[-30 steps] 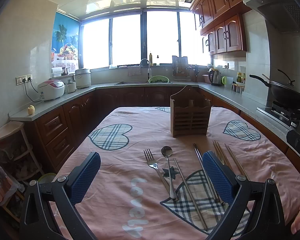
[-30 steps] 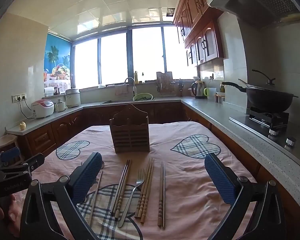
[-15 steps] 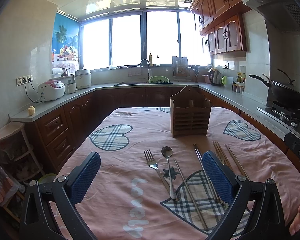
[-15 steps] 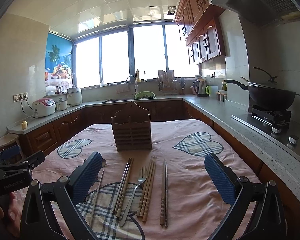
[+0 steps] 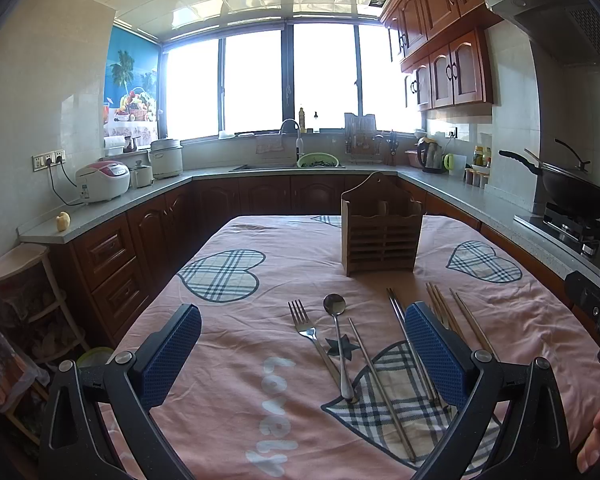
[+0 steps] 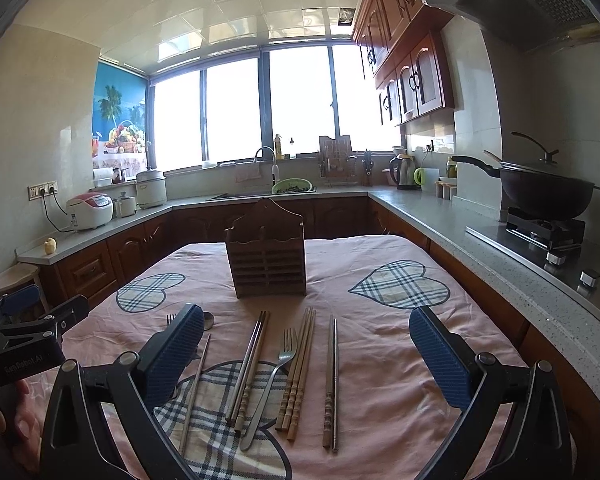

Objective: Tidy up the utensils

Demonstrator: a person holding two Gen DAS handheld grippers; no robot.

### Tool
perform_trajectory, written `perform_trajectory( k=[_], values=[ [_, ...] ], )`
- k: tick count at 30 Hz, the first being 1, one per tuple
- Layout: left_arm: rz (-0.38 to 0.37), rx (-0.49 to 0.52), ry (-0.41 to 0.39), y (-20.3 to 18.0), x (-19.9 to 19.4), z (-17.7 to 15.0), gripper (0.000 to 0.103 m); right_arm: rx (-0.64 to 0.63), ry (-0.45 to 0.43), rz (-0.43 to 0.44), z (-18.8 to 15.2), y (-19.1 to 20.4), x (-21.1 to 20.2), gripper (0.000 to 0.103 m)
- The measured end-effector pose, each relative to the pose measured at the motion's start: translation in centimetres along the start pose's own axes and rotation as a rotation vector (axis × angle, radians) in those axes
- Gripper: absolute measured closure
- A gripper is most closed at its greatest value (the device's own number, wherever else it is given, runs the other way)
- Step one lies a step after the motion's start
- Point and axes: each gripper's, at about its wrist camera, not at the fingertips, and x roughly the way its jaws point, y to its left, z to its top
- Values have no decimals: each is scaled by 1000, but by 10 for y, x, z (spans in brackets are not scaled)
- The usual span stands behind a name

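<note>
While nothing has been lifted off the pink tablecloth (image 6: 380, 360), both tools hang above its near end with their jaws spread wide and nothing between them: the left gripper (image 5: 302, 344) sits over the fork (image 5: 309, 332) and spoon (image 5: 337, 338), and the right gripper (image 6: 306, 346) frames the rest of the row. That row lies in roughly parallel lines pointing toward the wooden utensil holder (image 6: 269, 254), which stands upright farther back on the cloth, apart from the tips of the cutlery and, as far as its slatted front lets me see, with nothing in it. From the right wrist view I make out a pair of metal chopsticks (image 6: 250, 364), a second fork (image 6: 274, 380), a bundle of wooden chopsticks (image 6: 299, 368) close beside it, and another pair of chopsticks (image 6: 330, 380) a little apart to the right; one single metal stick (image 5: 380, 384) lies just right of the spoon. I judge this to be the very start, the choosing of a first piece. The next move, I would guess, calls for lowering one gripper onto a single item, closing across its thin handle without catching a neighbour, then tipping it upright to drop into a compartment. The flat, slim metal on soft cloth looks awkward to pinch, and the bunched wooden sticks may come up unevenly.
</note>
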Motion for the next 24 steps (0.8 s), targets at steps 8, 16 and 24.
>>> perform_trajectory(
  k=[8,16,24],
  values=[
    [-1,1,0,0,0,-1,1,-6,7,4,-3,3,1,0],
    [-2,1,-1,1,0,-1,1,-3,4,2,-1,2,1,0],
    [-2,2,2,1,1,-1,1,-6,9,4,-1,3,2,0]
  ],
)
